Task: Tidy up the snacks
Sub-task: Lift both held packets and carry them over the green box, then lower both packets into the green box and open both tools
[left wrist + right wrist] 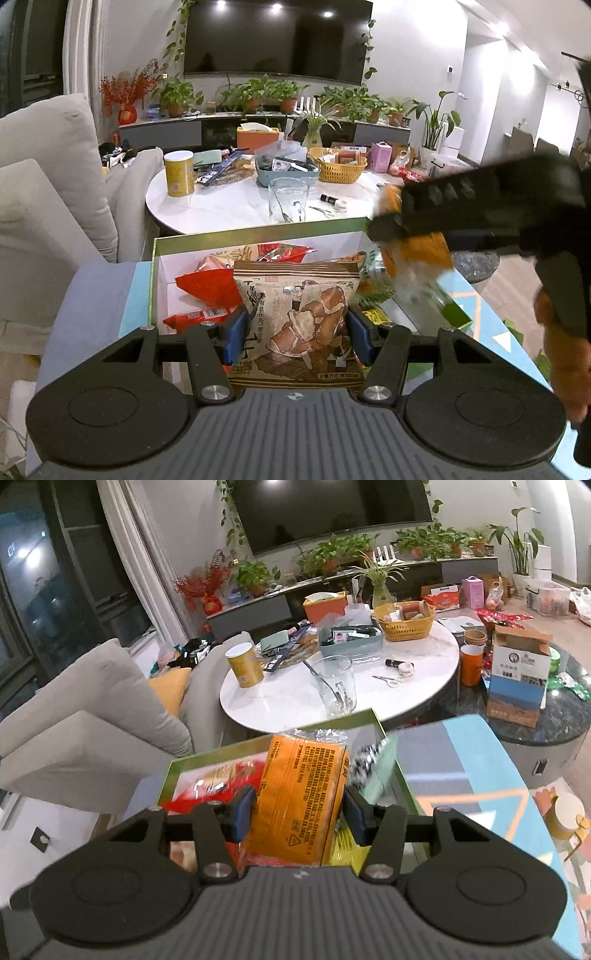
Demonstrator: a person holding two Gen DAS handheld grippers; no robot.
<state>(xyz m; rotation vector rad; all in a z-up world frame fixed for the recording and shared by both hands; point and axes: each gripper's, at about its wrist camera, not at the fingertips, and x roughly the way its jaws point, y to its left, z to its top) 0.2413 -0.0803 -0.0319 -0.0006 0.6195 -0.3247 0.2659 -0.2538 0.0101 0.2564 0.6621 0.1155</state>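
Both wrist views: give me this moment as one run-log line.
left gripper: shut on brown snack bag | right gripper: shut on orange snack pack | both above green-rimmed box | box: holds red packets

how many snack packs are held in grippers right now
2. A beige pack sits between the left gripper pads, and an orange pack between the right gripper pads, both over the green box. More packs lie inside it, partly hidden.

Glossy plastic snack bag [299,797] (crinkled)
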